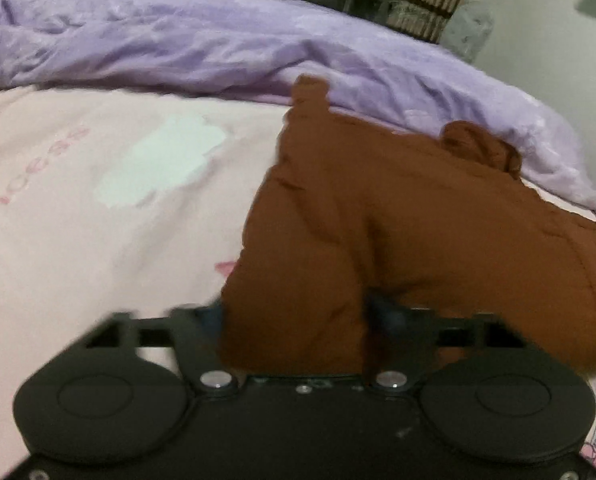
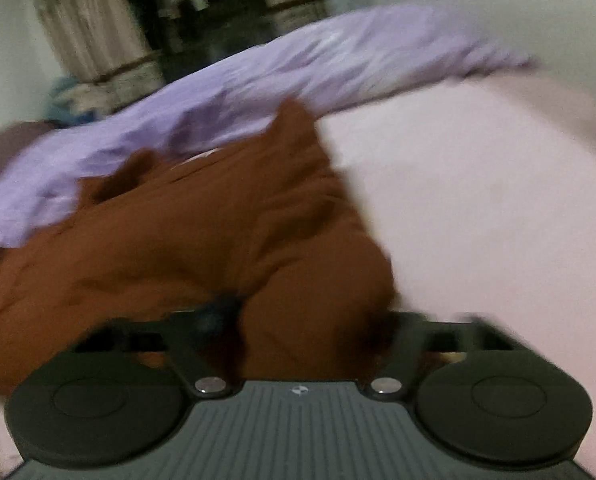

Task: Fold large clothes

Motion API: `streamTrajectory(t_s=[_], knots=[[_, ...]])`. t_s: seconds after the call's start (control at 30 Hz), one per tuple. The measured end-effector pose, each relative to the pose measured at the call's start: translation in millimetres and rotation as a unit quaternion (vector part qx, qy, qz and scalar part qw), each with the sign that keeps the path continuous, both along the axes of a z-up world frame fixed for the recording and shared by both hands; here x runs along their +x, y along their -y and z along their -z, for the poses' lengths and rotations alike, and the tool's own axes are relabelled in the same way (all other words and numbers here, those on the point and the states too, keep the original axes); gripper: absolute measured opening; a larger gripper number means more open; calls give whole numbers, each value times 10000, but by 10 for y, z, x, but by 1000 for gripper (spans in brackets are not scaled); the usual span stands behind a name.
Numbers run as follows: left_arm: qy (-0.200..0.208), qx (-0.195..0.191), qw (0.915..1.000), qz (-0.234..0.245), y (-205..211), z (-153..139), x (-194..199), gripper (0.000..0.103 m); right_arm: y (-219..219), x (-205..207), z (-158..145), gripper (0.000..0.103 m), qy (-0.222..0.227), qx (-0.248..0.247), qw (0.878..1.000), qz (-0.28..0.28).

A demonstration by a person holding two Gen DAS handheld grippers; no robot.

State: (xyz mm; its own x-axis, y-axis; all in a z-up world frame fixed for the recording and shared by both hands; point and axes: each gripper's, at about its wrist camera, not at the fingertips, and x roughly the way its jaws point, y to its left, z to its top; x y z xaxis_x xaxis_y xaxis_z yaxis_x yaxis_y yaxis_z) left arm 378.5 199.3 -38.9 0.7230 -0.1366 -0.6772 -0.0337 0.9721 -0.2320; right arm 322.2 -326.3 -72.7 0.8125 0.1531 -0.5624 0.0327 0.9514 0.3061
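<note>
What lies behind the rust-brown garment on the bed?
Behind the rust-brown garment a crumpled lilac quilt lies across the pink bedsheet. The quilt's near edge is covered by the garment.

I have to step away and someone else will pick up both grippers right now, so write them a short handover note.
Left gripper: jaws shut on a bunch of the brown garment.
Right gripper: jaws shut on another bunch of the same brown garment.
Where things are: the garment is crumpled on the pink sheet, its far edge against the purple blanket heaped behind it. Both views are motion-blurred.
Done: both holds are taken.
Left: no neat fold shows yet. Probably spread the garment flat on the pink sheet, then fold it.
</note>
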Motion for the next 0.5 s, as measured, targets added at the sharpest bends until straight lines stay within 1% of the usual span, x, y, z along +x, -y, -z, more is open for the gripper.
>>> streamTrajectory(t_s=[0.03, 0.07, 0.13, 0.17, 0.23, 0.27, 0.3, 0.33, 0.4, 0.43, 0.47, 0.5], knots=[[80, 124, 9999, -83, 46, -53, -10, 31, 10, 0, -6, 40, 29, 73, 10000, 17], [200, 267, 9992, -229, 100, -144, -32, 14, 5, -15, -49, 37, 30, 121, 9999, 60], [449, 358, 9978, -345, 155, -351, -136, 13, -12, -124, -224, 35, 206, 81, 9996, 181], [575, 342, 9971, -365, 157, -489, -216, 13, 2, -220, -345, 34, 337, 108, 9991, 247], [737, 227, 9964, -349, 130, -696, -393, 13, 77, -445, -579, 31, 577, 414, 9972, 255], [830, 269, 9957, -314, 140, -802, -531, 12, 102, -578, -680, 30, 661, 498, 9963, 240], [922, 358, 9948, -248, 159, -872, -669, 12, 98, -737, -783, 29, 743, 448, 9960, 221], [999, 503, 9935, -230, 181, -922, -824, 12, 76, -866, -842, 29, 826, 297, 9959, 221], [972, 613, 9932, -203, 187, -925, -1107, 12, 14, -1218, -926, 29, 882, -98, 9956, 308], [876, 580, 9943, -195, 167, -882, -1221, 13, 22, -1369, -919, 29, 863, -94, 9957, 330], [690, 576, 9958, -164, 155, -774, -1320, 14, 46, -1475, -879, 29, 793, -22, 9963, 324], [497, 523, 9972, -187, 146, -642, -1367, 14, 70, -1564, -783, 29, 619, 43, 9976, 317]])
